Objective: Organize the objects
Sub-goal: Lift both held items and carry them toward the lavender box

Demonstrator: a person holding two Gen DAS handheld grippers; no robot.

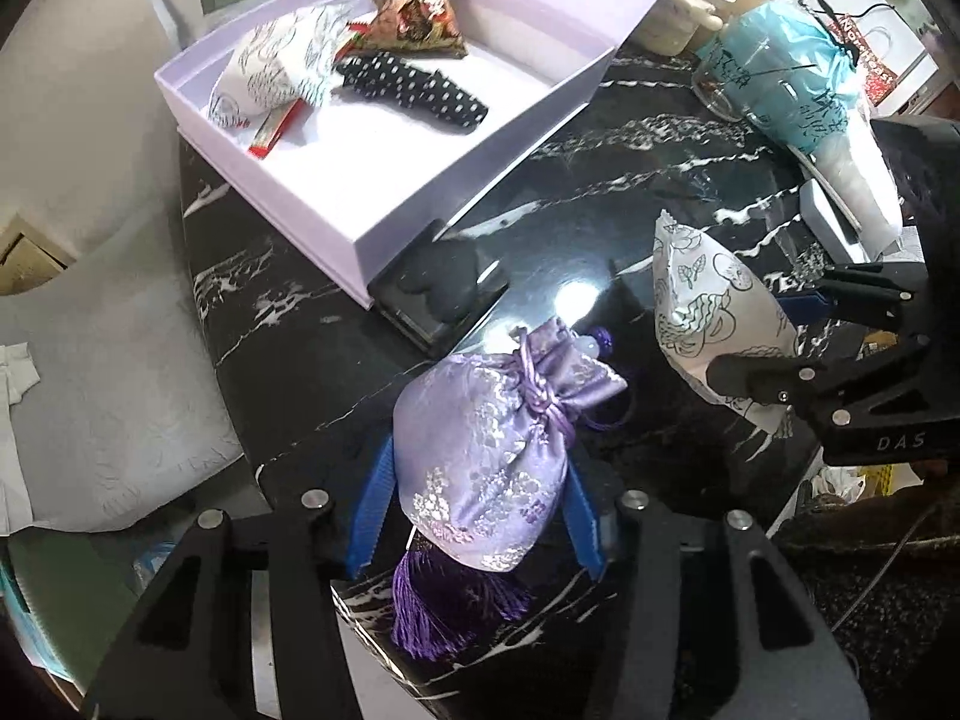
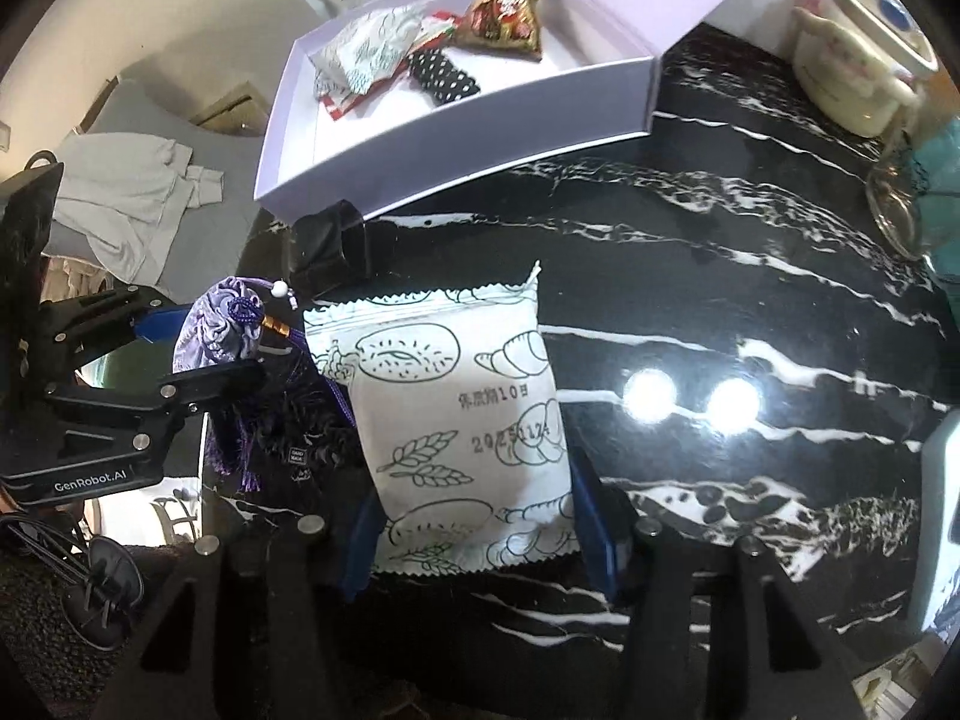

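My left gripper point(image 1: 477, 510) is shut on a lilac brocade pouch point(image 1: 486, 456) with a purple tassel, held over the black marble table point(image 1: 600, 192). My right gripper point(image 2: 474, 516) is shut on a white snack packet point(image 2: 462, 420) printed with bread drawings; that packet also shows in the left wrist view point(image 1: 714, 312). The pouch also shows in the right wrist view point(image 2: 219, 324), left of the packet. A shallow lilac box point(image 1: 420, 192) lies at the table's far left and holds a white packet point(image 1: 276, 72), a black dotted item point(image 1: 414, 90) and a red-gold wrapper point(image 1: 414, 18).
A small black object point(image 1: 438, 288) sits against the box's near corner. A cream ceramic pot point(image 2: 858, 66) stands at the far right, next to a glass jar point(image 1: 756, 84) and teal wrapping point(image 1: 792, 60). A grey bed with white cloth point(image 2: 132, 192) lies left of the table.
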